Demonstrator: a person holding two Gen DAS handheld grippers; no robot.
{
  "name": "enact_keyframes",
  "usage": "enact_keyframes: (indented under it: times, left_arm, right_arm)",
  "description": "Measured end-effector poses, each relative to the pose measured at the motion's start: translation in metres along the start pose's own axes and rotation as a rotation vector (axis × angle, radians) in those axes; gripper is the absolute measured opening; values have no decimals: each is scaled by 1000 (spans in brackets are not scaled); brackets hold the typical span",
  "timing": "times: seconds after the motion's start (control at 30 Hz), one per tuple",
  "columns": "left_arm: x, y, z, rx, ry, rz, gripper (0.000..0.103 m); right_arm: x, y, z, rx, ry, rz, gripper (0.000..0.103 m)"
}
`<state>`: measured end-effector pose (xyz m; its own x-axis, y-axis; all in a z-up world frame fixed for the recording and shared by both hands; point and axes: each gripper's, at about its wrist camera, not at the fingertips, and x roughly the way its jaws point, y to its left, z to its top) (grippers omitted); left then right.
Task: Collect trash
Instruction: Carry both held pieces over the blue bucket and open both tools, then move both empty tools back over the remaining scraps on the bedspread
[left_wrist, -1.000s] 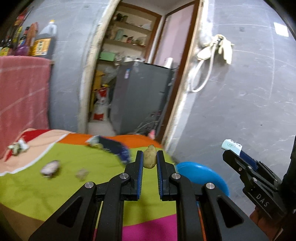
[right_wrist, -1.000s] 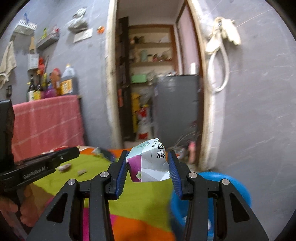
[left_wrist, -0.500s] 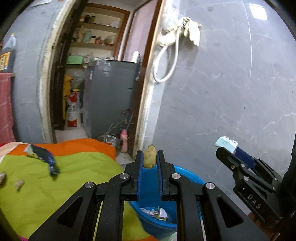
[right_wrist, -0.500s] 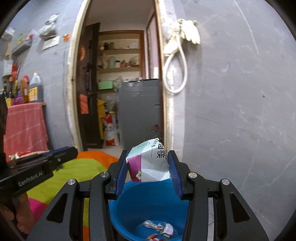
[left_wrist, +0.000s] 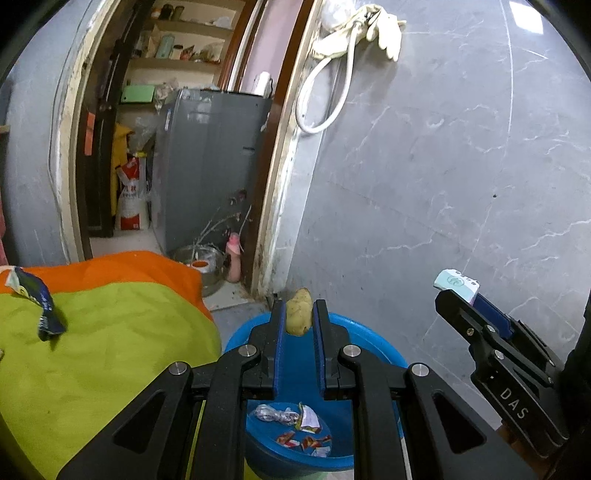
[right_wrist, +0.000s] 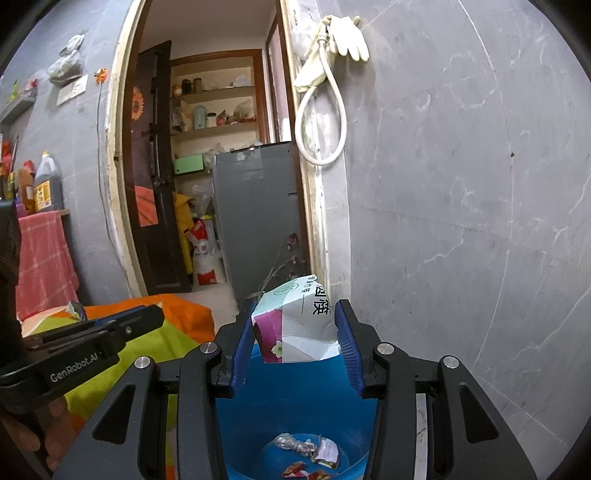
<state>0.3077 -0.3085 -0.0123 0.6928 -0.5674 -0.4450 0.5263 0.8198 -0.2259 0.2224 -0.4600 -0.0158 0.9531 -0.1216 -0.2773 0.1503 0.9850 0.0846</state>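
Both grippers poised over the blue bin (left_wrist: 373, 343): the left gripper (left_wrist: 299, 321) pinches a small yellowish scrap (left_wrist: 299, 312) — light and firm-looking, gripped at its lower half — while the right gripper (right_wrist: 295, 332) clamps a crumpled paper carton (right_wrist: 295, 325), light and crushable, by its sides. Wrappers lie directly below; a dark wrapper (left_wrist: 40, 302) waits on the bright quilt (left_wrist: 110, 350) to the left, grey marbled wall ahead.

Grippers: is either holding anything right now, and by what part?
Left gripper pinches a small yellowish lump by its sides. Right gripper clamps a crumpled paper packet across its sides.
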Motion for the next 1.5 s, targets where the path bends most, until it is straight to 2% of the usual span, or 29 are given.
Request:
enact_keyframes:
  times: [0.27, 0.33, 0.4, 0.53, 0.63, 0.73, 0.83, 0.9, 0.93, 1.0, 1.23, 1.5]
  left_arm:
    - [18, 8, 2, -28, 57, 4, 12]
    - [19, 10, 0, -33, 66, 8, 15]
    - [18, 13, 0, -43, 65, 10, 25]
    - [17, 15, 0, -53, 66, 17, 28]
    - [13, 16, 1, -62, 58, 26, 40]
    - [6, 19, 4, -68, 40, 45, 48]
    - [-4, 26, 7, -79, 17, 77, 65]
    - [-12, 30, 9, -91, -4, 96, 83]
    - [-17, 33, 10, -97, -18, 112, 87]
    - [-26, 39, 11, -104, -40, 137, 98]
    - [-53, 50, 13, -73, -82, 208, 98]
    - [-79, 55, 12, -59, -119, 238, 99]
  right_arm:
    - [16, -7, -2, 37, 45, 7, 43]
    - [18, -8, -3, 44, 55, 7, 45]
    - [19, -10, -3, 56, 59, 8, 49]
    - [19, -14, -2, 81, 57, 1, 53]
    - [16, -18, -1, 105, 44, -10, 56]
    - [11, -21, 0, 118, 26, -27, 69]
    - [5, -24, 3, 128, -1, -41, 79]
    - [0, -25, 5, 133, -20, -41, 87]
    - [-2, -25, 6, 133, -27, -42, 90]
    - [-7, -26, 8, 136, -46, -43, 103]
    - [-16, -19, 12, 127, -77, -28, 103]
    - [-28, 0, 19, 97, -98, -13, 103]
